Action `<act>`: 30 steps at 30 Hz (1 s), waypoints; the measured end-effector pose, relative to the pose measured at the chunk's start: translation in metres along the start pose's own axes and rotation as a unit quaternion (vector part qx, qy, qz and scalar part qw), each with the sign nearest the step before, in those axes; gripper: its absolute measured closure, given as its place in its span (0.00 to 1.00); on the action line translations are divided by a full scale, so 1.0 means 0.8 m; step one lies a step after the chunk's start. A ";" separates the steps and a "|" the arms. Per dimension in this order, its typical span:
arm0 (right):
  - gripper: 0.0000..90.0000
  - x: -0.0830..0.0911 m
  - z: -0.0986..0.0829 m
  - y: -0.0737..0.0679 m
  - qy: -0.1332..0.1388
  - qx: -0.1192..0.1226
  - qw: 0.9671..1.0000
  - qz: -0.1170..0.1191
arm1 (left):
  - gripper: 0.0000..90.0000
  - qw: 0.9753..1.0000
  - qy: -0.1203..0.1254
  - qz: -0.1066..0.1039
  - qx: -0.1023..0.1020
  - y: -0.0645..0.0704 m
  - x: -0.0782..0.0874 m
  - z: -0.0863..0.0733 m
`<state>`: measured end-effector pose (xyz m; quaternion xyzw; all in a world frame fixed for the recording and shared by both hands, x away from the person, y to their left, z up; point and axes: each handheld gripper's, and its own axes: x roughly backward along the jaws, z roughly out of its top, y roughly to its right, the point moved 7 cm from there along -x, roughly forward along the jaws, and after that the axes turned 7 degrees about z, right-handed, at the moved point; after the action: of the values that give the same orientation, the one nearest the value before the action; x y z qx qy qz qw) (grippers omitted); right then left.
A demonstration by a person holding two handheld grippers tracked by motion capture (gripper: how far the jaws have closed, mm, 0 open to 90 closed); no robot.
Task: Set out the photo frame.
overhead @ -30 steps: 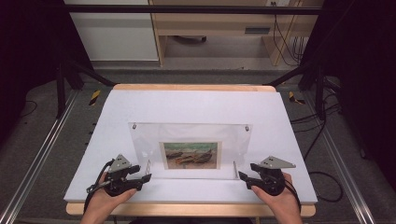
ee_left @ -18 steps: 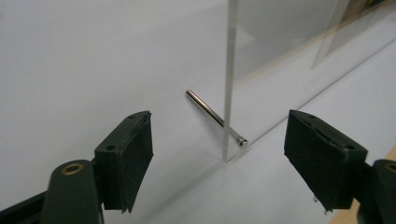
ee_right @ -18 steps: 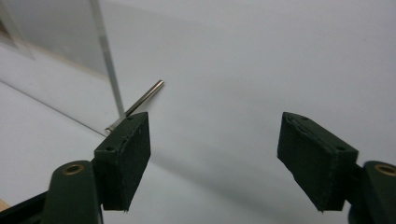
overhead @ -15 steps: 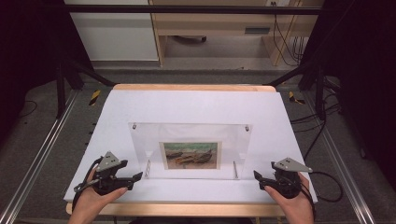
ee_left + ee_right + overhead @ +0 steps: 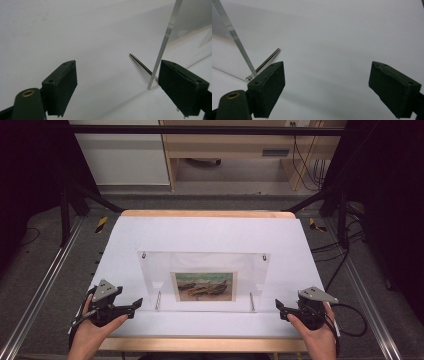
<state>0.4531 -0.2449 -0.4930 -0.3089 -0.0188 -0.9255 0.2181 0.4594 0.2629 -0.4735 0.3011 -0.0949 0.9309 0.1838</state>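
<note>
Acrylic picture frame is what we see standing upright near the middle of the white worktop, toward the near edge, a clear panel with a small print of boats set in its lower centre. Two small fasteners sit at its top corners, and two thin metal pins prop it from the base, one toward each lower side. In the left gripper view we look along the frame's clear edge, with one metal pin running across the white surface beside it. In the right gripper view the other clear edge and a second pin appear at the left. Our left gripper rests just beside the frame's left lower corner, apart from it, its fingers spread wide around bare worktop. Our right gripper sits a little way off the right lower corner, its fingers likewise wide apart and holding nothing. Each gripper is held by a hand coming in from the near edge. Beyond the worktop we see a dark floor, metal rails and a wooden cabinet.
</note>
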 end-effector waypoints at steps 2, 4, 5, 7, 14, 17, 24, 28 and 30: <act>0.15 -0.003 0.002 0.003 0.003 -0.008 1.000 0.003 | 0.17 1.000 -0.001 0.003 0.001 -0.002 -0.002 0.002; 0.14 -0.007 0.006 0.006 0.003 -0.019 1.000 0.006 | 0.16 1.000 -0.002 0.004 0.001 -0.004 -0.003 0.003; 0.14 -0.007 0.006 0.006 0.003 -0.019 1.000 0.006 | 0.16 1.000 -0.001 0.006 0.002 -0.005 -0.005 0.005; 0.14 -0.010 0.012 0.009 0.006 -0.024 1.000 0.009 | 0.16 1.000 0.006 0.007 0.007 -0.008 -0.010 0.009; 0.14 -0.026 0.033 0.021 0.010 -0.032 0.999 0.002 | 0.16 1.000 0.010 0.018 0.024 -0.025 -0.030 0.021; 0.14 -0.031 0.035 0.025 0.010 -0.046 0.999 0.005 | 0.16 0.999 0.009 0.019 0.029 -0.030 -0.034 0.024; 0.16 -0.045 0.042 0.043 0.004 -0.061 0.998 -0.010 | 0.16 0.999 0.001 0.020 0.049 -0.043 -0.052 0.030; 0.16 -0.053 0.045 0.052 0.000 -0.069 0.997 -0.015 | 0.15 0.999 -0.008 0.018 0.049 -0.043 -0.067 0.033; 0.16 -0.058 0.047 0.055 -0.005 -0.067 0.998 -0.018 | 0.14 0.999 -0.009 0.022 0.045 -0.044 -0.070 0.033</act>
<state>0.5257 -0.2598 -0.4935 -0.3267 0.0369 -0.9272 0.1797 0.5294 0.2711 -0.4833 0.3152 -0.0615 0.9353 0.1486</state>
